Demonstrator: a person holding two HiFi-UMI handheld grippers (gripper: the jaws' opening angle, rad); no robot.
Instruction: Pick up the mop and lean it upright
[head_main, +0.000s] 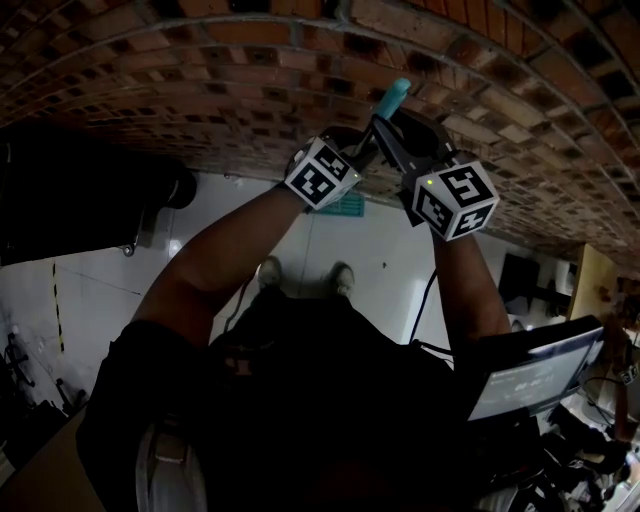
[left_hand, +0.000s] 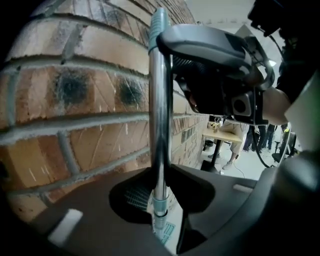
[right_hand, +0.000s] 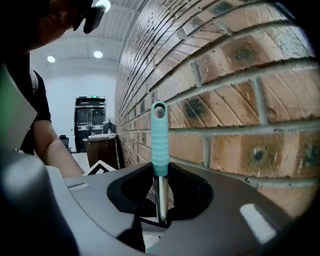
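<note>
Pointing up, mop handle (right_hand: 159, 145) upright.

Dim, fisheye-bent views with dark corners; ceiling lamps (right_hand: 98, 54) glare white.

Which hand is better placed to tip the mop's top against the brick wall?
Right. The right gripper clamps the mop just under its teal grip; the left gripper holds lower on the shaft.

The mop (left_hand: 160, 125) has a smooth, glossy metal shaft, and its ribbed teal grip (right_hand: 159, 145) looks like matt plastic. Beside the mop, the brick wall (right_hand: 240, 100) is rough and matt, with coarse grey mortar. Round the mop, the jaws of the left gripper (left_hand: 159, 205) and right gripper (right_hand: 160, 210) are smooth, matt dark plastic.
</note>
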